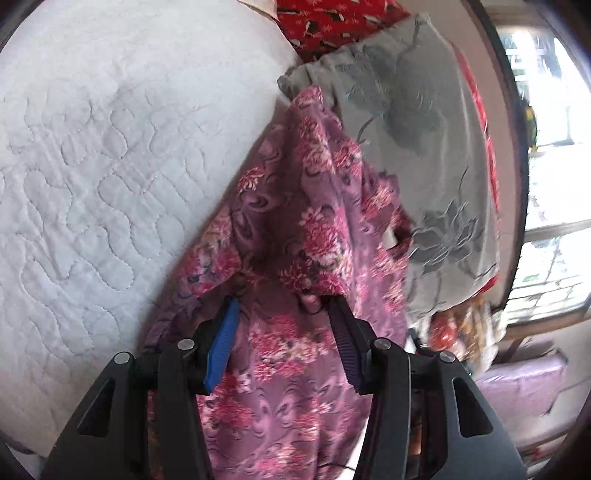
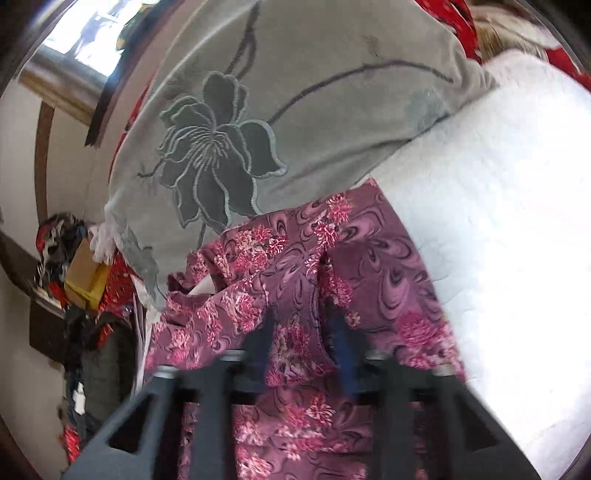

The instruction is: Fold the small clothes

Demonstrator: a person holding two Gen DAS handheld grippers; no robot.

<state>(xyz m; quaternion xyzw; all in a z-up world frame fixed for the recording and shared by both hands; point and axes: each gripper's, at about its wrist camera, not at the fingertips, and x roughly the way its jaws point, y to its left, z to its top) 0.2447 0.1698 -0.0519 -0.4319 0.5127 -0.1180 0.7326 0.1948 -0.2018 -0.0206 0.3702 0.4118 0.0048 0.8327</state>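
Note:
A purple garment with pink flowers (image 1: 295, 229) lies bunched on the white quilted mattress (image 1: 92, 166). My left gripper (image 1: 282, 299) has its jaws wide apart, with the garment's fabric lying between and under the fingers, not pinched. In the right wrist view the same garment (image 2: 369, 258) lies in front of my right gripper (image 2: 301, 314). Its jaws are apart with a raised fold of the fabric standing between the fingertips. That view is blurred by motion.
A grey cloth with embroidered dark flowers (image 1: 417, 147) (image 2: 258, 110) lies behind the garment. A red patterned cloth (image 1: 332, 22) lies at the far end. A window (image 1: 554, 184) and cluttered boxes (image 2: 85, 280) stand beyond the bed's edge.

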